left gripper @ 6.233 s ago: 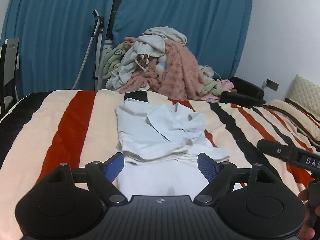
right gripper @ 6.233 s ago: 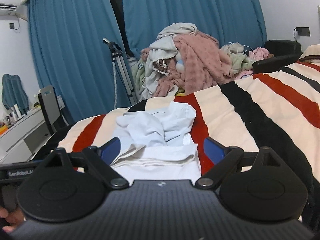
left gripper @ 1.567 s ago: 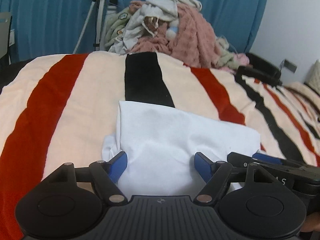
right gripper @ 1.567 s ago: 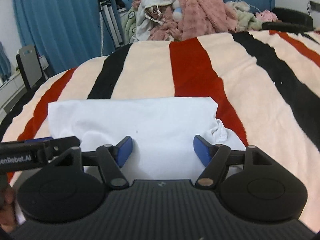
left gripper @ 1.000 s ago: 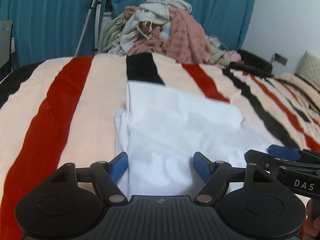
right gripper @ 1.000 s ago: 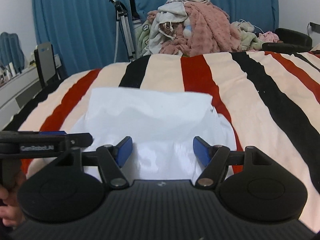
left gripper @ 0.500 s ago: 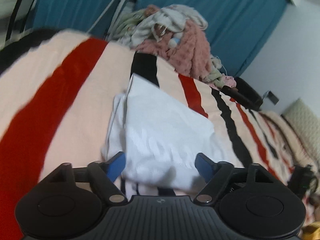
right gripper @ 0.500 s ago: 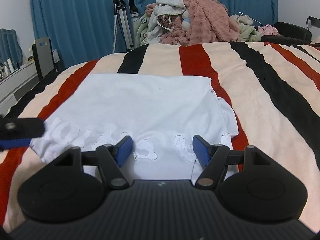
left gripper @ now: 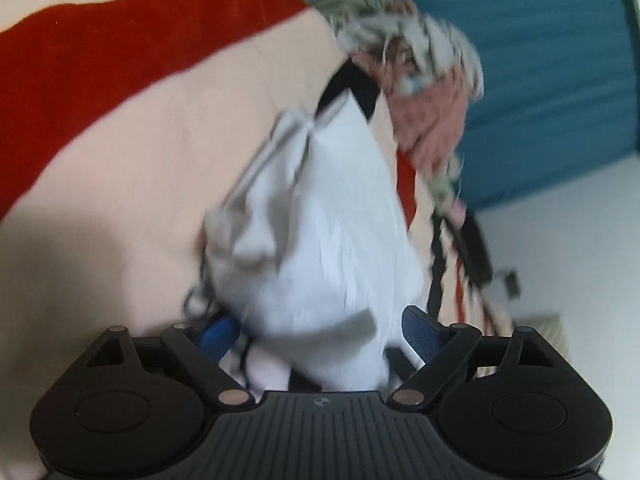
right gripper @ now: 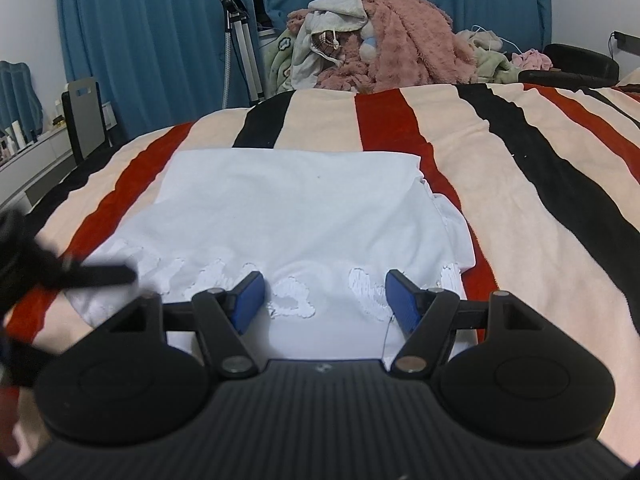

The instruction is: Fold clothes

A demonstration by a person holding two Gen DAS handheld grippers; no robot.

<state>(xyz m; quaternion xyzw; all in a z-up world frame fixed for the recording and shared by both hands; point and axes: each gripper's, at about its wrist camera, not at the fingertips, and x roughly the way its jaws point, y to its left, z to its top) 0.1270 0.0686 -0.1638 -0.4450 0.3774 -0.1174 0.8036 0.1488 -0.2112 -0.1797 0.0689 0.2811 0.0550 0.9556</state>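
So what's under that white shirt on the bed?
Around the white shirt only the striped blanket shows, its red and black stripes running beneath. Whatever lies directly under the shirt is covered.

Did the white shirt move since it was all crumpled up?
Yes. The shirt now lies flat, spread toward the red stripe beside it.

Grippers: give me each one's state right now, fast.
Left gripper: jaws opening, white shirt bunched between them, not pinched.
Right gripper: open, over the shirt's near edge, gripping nothing.
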